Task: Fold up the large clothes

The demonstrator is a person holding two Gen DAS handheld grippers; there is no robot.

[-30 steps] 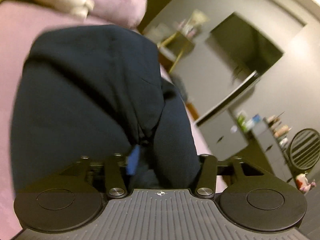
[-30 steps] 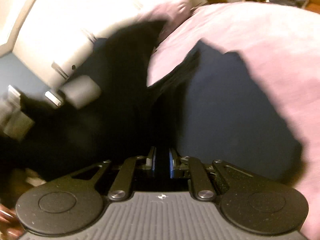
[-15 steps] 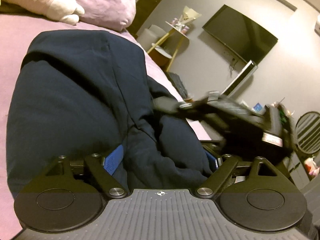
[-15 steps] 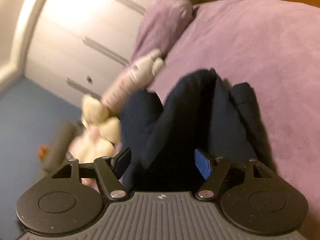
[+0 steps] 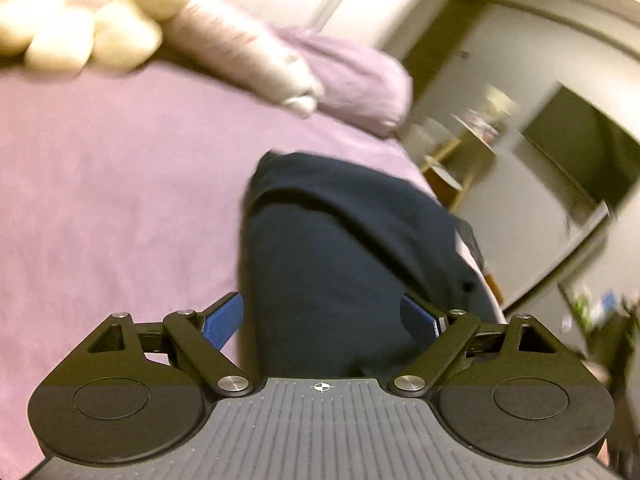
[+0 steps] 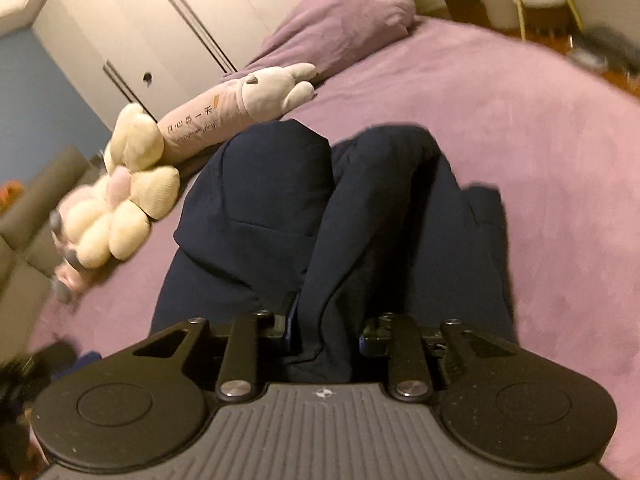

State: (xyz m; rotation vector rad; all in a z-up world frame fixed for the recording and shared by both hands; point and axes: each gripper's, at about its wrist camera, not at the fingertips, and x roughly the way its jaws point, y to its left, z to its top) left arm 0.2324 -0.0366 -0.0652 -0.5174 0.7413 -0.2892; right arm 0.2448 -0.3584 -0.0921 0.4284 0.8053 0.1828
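The dark blue folded garment (image 5: 344, 256) lies on the purple bed (image 5: 120, 184). The left gripper (image 5: 322, 320) is spread wide around it. Only the right view shows the right gripper (image 6: 326, 332) pinching a fold of the garment.

A home bedroom: ahead of the tool, a purple-covered bed (image 6: 520, 128), pillow (image 6: 344, 20), plush toys (image 6: 120, 208), white wardrobe (image 6: 160, 20)

Both wrist views low, close over garment (image 5: 340, 248), facing pillow (image 6: 344, 12)
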